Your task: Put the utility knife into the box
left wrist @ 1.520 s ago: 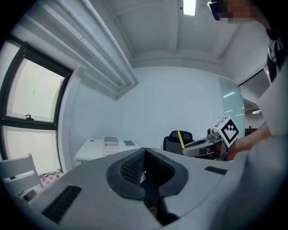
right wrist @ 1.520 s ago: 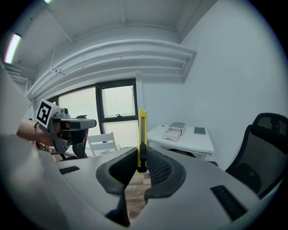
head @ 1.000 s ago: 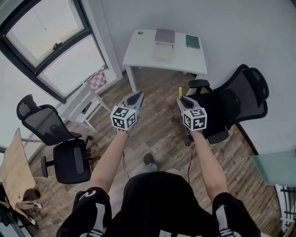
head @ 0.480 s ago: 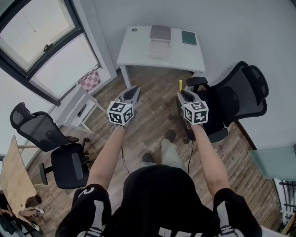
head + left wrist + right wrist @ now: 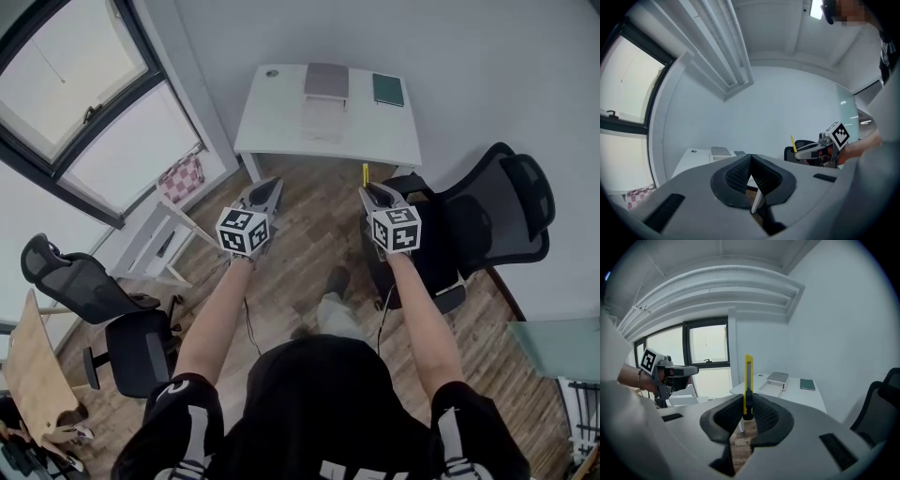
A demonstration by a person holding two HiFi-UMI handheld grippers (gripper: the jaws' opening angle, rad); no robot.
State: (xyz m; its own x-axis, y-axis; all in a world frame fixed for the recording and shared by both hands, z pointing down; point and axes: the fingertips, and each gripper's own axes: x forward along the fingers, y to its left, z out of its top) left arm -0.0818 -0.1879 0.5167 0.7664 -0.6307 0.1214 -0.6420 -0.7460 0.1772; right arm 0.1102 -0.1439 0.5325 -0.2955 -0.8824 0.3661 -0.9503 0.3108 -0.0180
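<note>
Yellow utility knife (image 5: 748,376) stands clamped in the right hand-held gripper (image 5: 748,408), the left hand-held gripper (image 5: 750,172) closed empty, now carried nearer the box (image 5: 324,101) at the worktop's (image 5: 272,117) back edge.

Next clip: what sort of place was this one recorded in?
Most likely an office room: a white desk stands against the wall, black mesh office chairs sit on a wood-plank floor, and a large dark-framed window is on one side.
</note>
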